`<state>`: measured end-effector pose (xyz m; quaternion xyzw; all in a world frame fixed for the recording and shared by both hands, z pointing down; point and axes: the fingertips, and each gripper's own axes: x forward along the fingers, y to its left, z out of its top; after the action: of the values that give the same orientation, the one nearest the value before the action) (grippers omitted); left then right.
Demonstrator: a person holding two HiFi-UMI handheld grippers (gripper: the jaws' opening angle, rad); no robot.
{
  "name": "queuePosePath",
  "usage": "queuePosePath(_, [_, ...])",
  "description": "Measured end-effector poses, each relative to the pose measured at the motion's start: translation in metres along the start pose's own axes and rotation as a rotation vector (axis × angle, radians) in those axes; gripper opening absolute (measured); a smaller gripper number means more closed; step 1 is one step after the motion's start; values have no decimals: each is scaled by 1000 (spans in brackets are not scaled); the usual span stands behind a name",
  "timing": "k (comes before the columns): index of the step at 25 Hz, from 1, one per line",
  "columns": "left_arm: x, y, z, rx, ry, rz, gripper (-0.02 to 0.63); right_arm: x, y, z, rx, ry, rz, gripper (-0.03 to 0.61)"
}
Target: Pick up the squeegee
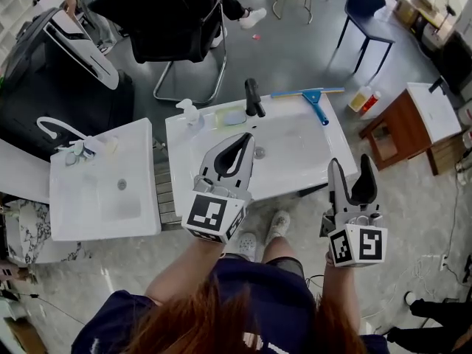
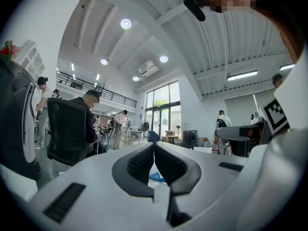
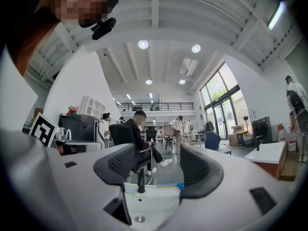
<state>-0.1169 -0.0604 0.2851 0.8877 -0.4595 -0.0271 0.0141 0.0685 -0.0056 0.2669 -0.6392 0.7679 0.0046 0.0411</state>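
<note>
In the head view the left gripper (image 1: pixel 245 136) is covering part of the sink's (image 1: pixel 295 164) basin, and both hands are staying tucked under the marker cubes; the top edge is cutting off the seated person (image 1: pixel 234 7), whose body is hiding behind a black chair (image 1: pixel 166 21); the bottles (image 1: pixel 366 99) are sitting too small for reading labels; in the left gripper view only a blue scrap (image 2: pixel 157 176) is peeking below the closed jaws; in the right gripper view the right-hand jaw is hiding one end of the squeegee (image 3: pixel 179 186).
</note>
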Motion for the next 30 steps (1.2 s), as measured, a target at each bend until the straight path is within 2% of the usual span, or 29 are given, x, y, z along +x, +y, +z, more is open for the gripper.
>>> queuePosePath(5, [27, 12, -10, -3, -4, 13, 21, 37, -10, -13, 12, 12, 36, 307])
queuePosePath(9, [60, 28, -11, 3, 2, 67, 21, 79, -29, -17, 23, 13, 80, 308])
queuePosePath(16, [149, 49, -7, -9, -52, 151, 21, 172, -87, -24, 25, 38, 163, 310])
queuePosePath(22, [224, 58, -16, -15, -39, 220, 21, 238, -138, -33, 28, 64, 224, 313])
queuePosePath(26, [257, 64, -17, -46, -74, 283, 21, 270, -159, -45, 33, 88, 273, 313])
queuePosePath(30, [278, 67, -31, -52, -51, 303, 21, 296, -177, -61, 37, 114, 279, 314])
